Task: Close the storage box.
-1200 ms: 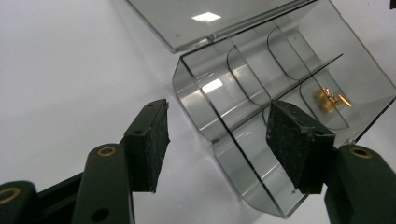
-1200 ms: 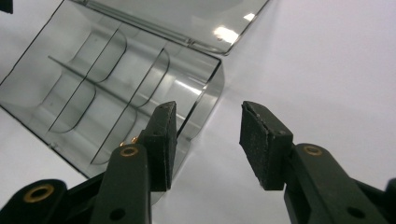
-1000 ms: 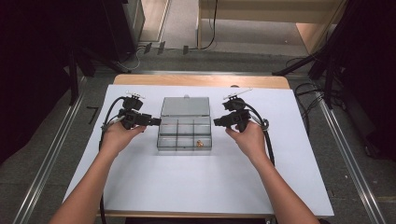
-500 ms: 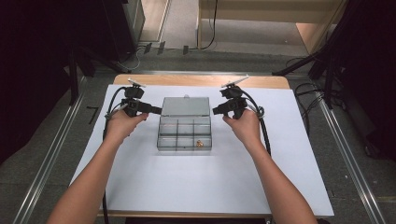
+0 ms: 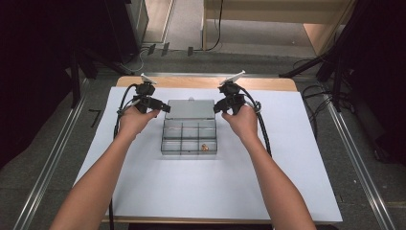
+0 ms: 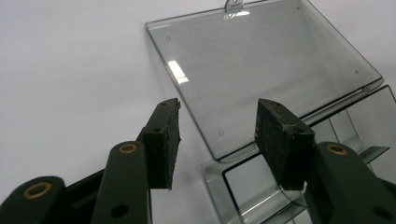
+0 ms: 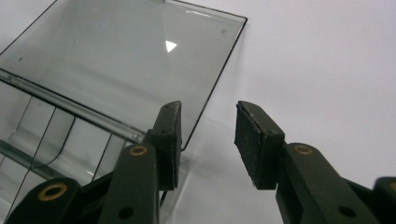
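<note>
Clear compartment box [image 5: 189, 136] sits mid-bench on the white sheet [image 5: 287, 167], lid [image 5: 190, 109] flipped flat open behind it, hinge side far. One small brown item [image 5: 204, 147] in a near-right compartment. Left claw [image 5: 163, 108] at the lid's left edge, right claw [image 5: 219, 108] at its right edge. Left claw [image 6: 217, 135] jaws have just been closing, apart, straddling the lid's corner, pads not touching it. Right claw [image 7: 208, 140] jaws just closing too, lid's edge between them, nothing gripped. Bench [image 5: 268, 84] wood edge shows beyond the sheet.
</note>
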The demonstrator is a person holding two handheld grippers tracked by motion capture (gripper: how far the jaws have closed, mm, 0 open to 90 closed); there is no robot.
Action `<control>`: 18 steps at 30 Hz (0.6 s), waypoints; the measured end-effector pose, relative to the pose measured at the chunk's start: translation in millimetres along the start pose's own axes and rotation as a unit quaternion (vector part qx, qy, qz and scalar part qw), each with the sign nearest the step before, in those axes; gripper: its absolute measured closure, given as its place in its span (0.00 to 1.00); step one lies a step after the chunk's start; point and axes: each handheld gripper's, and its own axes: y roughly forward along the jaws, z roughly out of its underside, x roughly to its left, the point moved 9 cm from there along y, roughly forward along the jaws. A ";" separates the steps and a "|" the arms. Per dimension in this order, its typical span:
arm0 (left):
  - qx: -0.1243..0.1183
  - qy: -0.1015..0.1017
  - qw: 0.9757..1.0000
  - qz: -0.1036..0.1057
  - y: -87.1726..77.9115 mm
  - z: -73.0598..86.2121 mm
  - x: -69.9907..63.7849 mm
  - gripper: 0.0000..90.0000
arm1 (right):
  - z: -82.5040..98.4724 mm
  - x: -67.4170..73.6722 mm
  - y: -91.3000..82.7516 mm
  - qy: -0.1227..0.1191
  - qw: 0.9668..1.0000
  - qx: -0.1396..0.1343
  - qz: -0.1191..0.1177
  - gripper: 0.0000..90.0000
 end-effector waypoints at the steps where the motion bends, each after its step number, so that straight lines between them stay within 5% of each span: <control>1: 0.002 0.000 1.000 -0.005 1.0 -1.7 -0.3 0.57 | -1.3 0.2 0.9 0.002 1.000 0.001 0.000 0.70; 18: 0.041 -0.015 0.999 -0.022 30.1 -2.5 -0.5 0.56 | -11.4 5.7 25.5 0.024 0.999 0.039 -0.001 0.72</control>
